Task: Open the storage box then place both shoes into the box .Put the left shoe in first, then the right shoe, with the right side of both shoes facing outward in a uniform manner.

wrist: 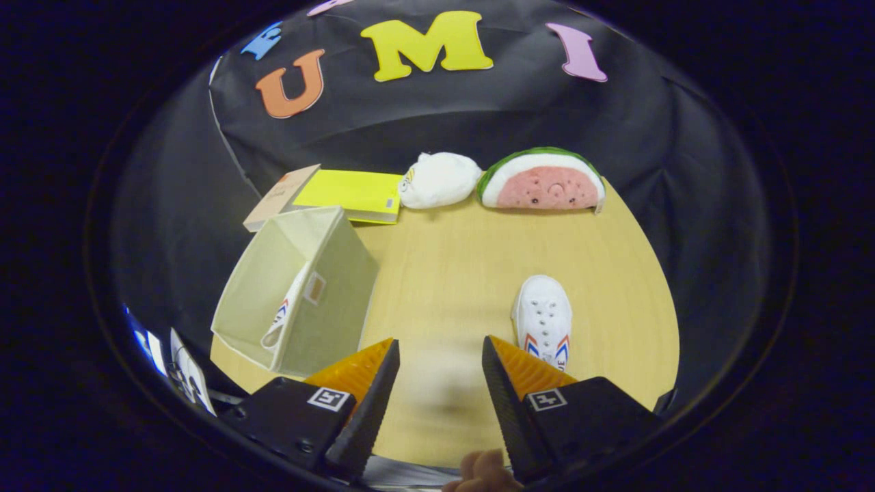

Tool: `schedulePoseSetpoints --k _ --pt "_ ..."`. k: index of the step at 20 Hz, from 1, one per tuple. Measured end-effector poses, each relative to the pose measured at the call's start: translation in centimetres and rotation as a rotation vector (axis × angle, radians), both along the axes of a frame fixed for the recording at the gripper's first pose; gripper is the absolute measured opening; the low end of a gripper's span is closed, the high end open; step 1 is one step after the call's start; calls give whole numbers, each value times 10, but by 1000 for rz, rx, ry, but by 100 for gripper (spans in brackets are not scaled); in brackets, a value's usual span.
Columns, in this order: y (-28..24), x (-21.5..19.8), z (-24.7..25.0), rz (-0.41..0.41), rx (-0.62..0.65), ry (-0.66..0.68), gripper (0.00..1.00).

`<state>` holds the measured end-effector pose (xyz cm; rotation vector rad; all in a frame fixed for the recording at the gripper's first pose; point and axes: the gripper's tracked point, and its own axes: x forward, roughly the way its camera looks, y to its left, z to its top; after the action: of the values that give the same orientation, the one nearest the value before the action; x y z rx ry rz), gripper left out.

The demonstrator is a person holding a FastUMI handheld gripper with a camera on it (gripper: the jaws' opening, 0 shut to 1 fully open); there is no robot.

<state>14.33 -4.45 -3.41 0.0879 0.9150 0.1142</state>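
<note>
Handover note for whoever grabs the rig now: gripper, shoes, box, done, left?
Gripper: open, holding nothing, fingers over bare table.
Storage box: open, just ahead of the left finger; one shoe already inside against its wall.
Second shoe: on the table just beyond the right finger, toe pointing away.
Done: box opened, first shoe in.
Left: grasp the second shoe, place it in the box facing the same way.

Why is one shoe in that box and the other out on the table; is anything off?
Nothing looks damaged. The storage box stands open with one shoe upright inside. The second shoe lies on the table beside the open, empty claw, not yet boxed.
</note>
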Motion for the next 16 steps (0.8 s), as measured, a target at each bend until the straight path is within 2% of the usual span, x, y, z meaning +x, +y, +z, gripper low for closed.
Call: schedulePoseSetpoints --k 2,5,7,11,16 --pt "-21 2 -9 -6 -1 28 87" --pt "-60 1 -26 -37 -95 97 94" --pt "-78 2 -31 -49 -124 112 94" --pt "-101 4 -52 -86 -87 140 94" --pt "-126 -3 -84 -118 -105 211 94"
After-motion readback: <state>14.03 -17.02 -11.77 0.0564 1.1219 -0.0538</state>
